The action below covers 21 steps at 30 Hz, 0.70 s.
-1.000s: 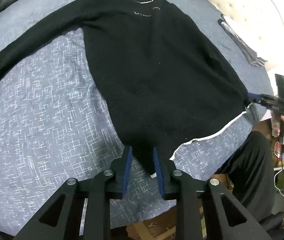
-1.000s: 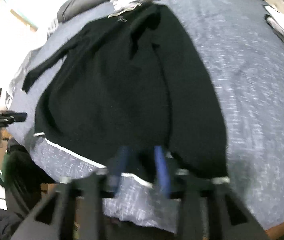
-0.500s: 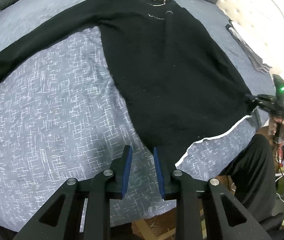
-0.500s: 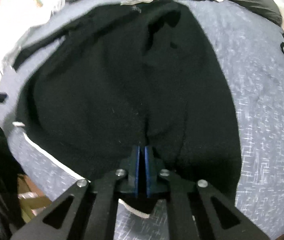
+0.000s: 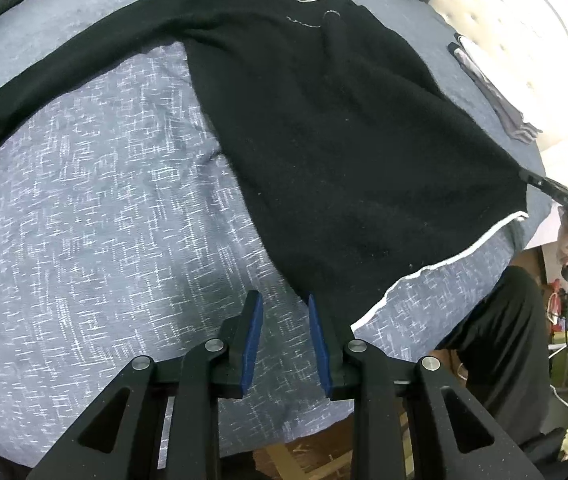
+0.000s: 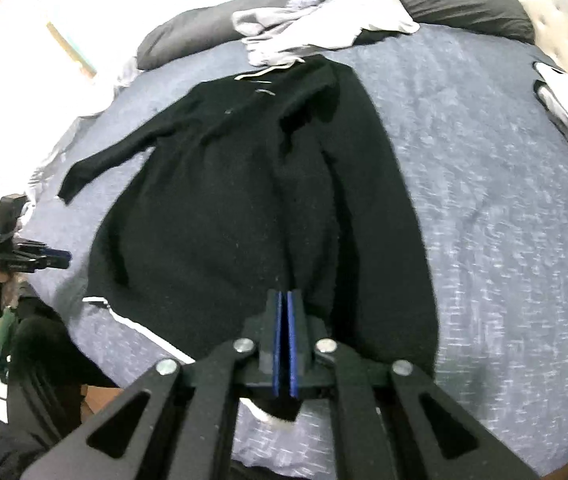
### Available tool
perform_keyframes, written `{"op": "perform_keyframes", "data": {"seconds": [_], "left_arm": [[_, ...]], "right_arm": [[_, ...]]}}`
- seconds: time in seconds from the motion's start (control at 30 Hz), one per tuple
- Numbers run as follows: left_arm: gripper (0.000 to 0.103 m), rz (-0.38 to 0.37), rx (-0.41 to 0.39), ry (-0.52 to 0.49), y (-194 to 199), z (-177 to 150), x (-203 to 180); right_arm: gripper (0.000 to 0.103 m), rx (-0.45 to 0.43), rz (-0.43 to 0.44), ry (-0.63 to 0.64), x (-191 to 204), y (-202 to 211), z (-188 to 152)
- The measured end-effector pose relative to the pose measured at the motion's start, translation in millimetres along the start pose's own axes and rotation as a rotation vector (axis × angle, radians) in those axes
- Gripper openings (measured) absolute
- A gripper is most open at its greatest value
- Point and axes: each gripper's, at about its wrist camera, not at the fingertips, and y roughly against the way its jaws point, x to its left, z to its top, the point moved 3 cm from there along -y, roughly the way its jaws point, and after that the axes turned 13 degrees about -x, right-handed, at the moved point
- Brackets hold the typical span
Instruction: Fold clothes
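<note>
A black sweater (image 5: 343,152) with a white-trimmed hem lies spread on the bed's grey-blue cover (image 5: 104,220). One sleeve stretches far to the left. My left gripper (image 5: 284,296) hovers open at the hem's left corner. Only the cover shows between its blue pads, and the cloth lies beside the right finger. My right gripper (image 6: 284,292) is shut on the sweater (image 6: 212,200) at the hem's other corner, which hangs bunched under the jaws. From the left wrist, the right gripper (image 5: 521,174) is at the sweater's right edge. From the right wrist, the left gripper (image 6: 66,258) is far left.
A heap of grey and white clothes (image 6: 323,20) and a dark pillow (image 6: 463,4) lie at the head of the bed. Folded garments (image 5: 491,96) sit by the tufted headboard (image 5: 523,40). A person's leg in black trousers (image 5: 503,340) stands at the bed's near edge.
The right gripper's jaws closed on the hem and rose a little. The hem corner that lay between the left gripper's fingers now lies to the right of them.
</note>
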Motion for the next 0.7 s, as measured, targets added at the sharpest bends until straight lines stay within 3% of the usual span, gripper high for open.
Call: {"op": "perform_keyframes", "data": {"seconds": [0.5, 0.7], "left_arm": [[0.032, -0.060, 0.022, 0.038, -33, -3, -14], [0.044, -0.107, 0.022, 0.066, -49, 0, -22]], "right_arm": [[0.002, -0.004, -0.153, -0.085, -48, -1, -13], [0.002, 0.026, -0.143, -0.072, -46, -7, -17]]}}
